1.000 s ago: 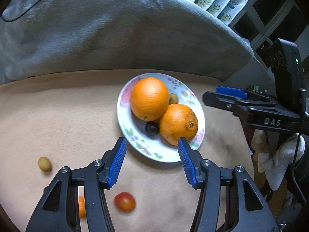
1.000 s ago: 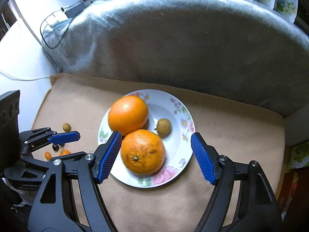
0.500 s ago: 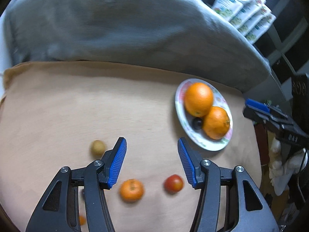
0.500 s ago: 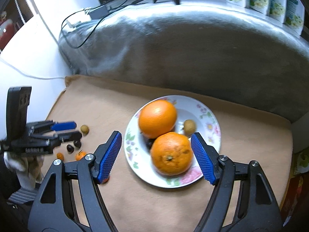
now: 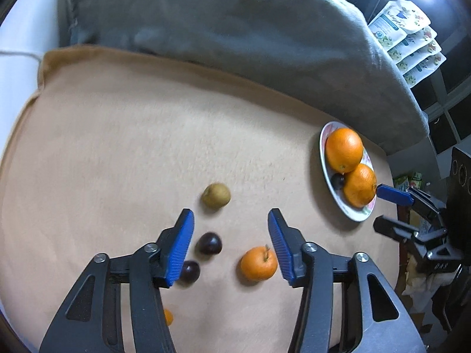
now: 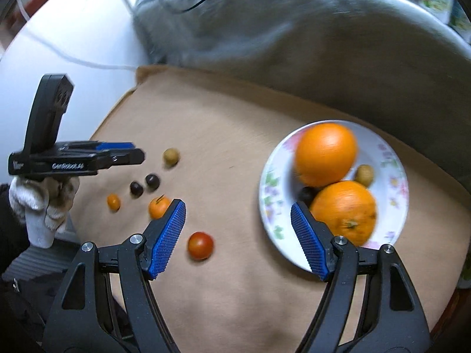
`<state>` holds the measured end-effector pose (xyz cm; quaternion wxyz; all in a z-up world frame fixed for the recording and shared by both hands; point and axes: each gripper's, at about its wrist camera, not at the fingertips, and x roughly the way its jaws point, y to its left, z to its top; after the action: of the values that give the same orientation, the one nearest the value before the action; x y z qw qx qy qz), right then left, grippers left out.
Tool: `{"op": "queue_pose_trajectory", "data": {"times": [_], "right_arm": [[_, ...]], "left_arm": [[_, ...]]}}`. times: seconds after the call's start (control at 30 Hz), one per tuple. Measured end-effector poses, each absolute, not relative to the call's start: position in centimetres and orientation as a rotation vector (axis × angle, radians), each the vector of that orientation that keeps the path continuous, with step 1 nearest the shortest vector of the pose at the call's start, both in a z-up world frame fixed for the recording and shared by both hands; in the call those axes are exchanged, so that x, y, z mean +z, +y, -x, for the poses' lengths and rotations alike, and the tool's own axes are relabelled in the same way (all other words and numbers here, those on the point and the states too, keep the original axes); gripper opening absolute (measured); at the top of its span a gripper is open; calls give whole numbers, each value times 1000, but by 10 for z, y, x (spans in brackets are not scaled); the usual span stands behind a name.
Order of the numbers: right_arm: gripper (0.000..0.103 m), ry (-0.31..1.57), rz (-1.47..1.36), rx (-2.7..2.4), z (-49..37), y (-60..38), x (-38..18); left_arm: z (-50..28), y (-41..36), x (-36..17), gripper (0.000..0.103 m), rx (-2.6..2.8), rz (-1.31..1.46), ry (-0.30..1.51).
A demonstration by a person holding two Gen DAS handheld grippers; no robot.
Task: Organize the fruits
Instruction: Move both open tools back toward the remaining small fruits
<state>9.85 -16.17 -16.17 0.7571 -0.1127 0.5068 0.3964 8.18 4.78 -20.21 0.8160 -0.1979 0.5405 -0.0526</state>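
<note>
A tan blanket (image 5: 123, 135) covers the surface, with a grey cushion (image 5: 235, 29) behind it and printed pouches (image 5: 406, 41) on shelving at the far right. In the left wrist view, the left gripper (image 5: 229, 235) is spread wide and empty, over loose fruit: a dark plum (image 5: 209, 243) just inside its left finger, a second plum (image 5: 190, 271) by that finger, a small mandarin (image 5: 259, 263) close to the right finger, and a tan longan (image 5: 215, 195) just ahead. The plate (image 5: 344, 206) lies well apart at the right, holding two large oranges (image 5: 343, 150) and a dark fruit. Judged best: centre on one fruit only, probably the mandarin, so the plums are not nudged away, and close gently.

From the right wrist view, the right gripper (image 6: 238, 226) is also wide open and empty, near the floral plate (image 6: 270, 206), whose contents are the two oranges, a longan (image 6: 364, 175) and a dark fruit between them. A cherry tomato (image 6: 200, 245) lies on the blanket between its fingers.
</note>
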Motion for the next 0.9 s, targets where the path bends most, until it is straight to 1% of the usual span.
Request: {"op": "queue_pose_trajectory", "data": {"times": [0.13, 0.23, 0.33, 0.7, 0.77, 0.83, 0.9], "right_arm": [[76, 1123, 306, 905, -82, -147, -172], [73, 1148, 338, 927, -74, -140, -180], [71, 1174, 362, 939, -68, -135, -190], [70, 1223, 404, 933, -63, -129, -213], [69, 1225, 409, 928, -64, -128, -215], [63, 1233, 412, 925, -65, -127, -219], [61, 1241, 415, 921, -67, -126, -221]], "left_arm": [[-76, 50, -216, 40, -116, 441, 1186], [-74, 51, -225, 39, -115, 452, 1204], [-75, 50, -231, 36, -120, 442, 1221], [-79, 43, -242, 35, -140, 390, 1259], [-79, 43, -244, 33, -141, 388, 1262], [-81, 41, -245, 32, -140, 375, 1266], [-82, 40, -246, 32, -138, 352, 1272]]}}
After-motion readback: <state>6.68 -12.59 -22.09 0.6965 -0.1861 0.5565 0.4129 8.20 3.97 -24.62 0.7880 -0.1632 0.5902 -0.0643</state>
